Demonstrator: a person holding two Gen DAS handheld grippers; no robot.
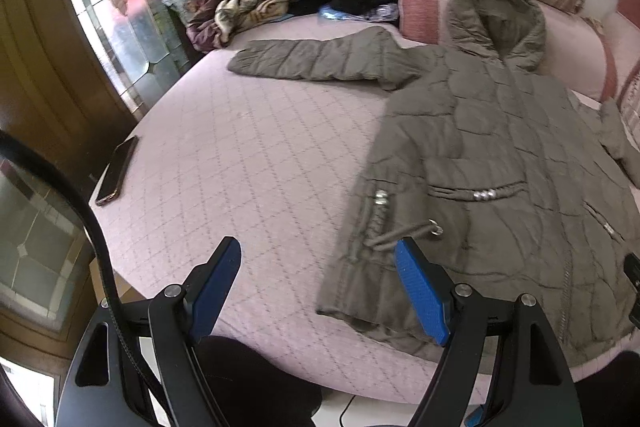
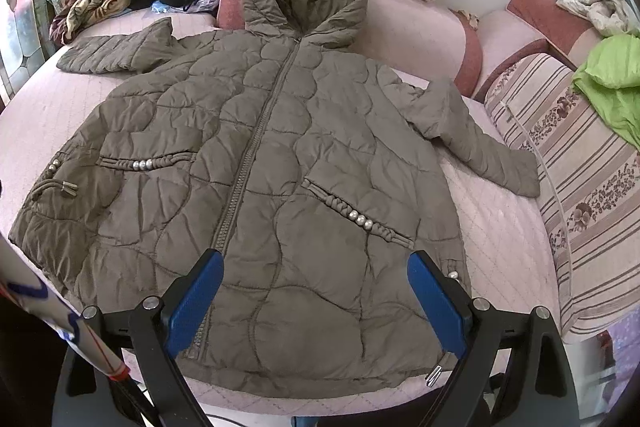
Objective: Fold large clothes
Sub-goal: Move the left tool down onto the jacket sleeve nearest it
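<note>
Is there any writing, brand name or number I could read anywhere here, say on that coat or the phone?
None readable.
Hooded quilted coat: no label or brand shows.
Phone: dark, no text visible.
White object with blue marks: cut off, unreadable.

Soft, even daylight fills both views, coming in through the glass door (image 1: 120, 27) on the left, which glares white and washes out. Shadows on the bed (image 1: 248, 155) are faint, and the coat (image 2: 256, 155) reads slightly soft, a touch blurred in the left view. Fisheye bending curves every edge, with black vignette corners.
</note>
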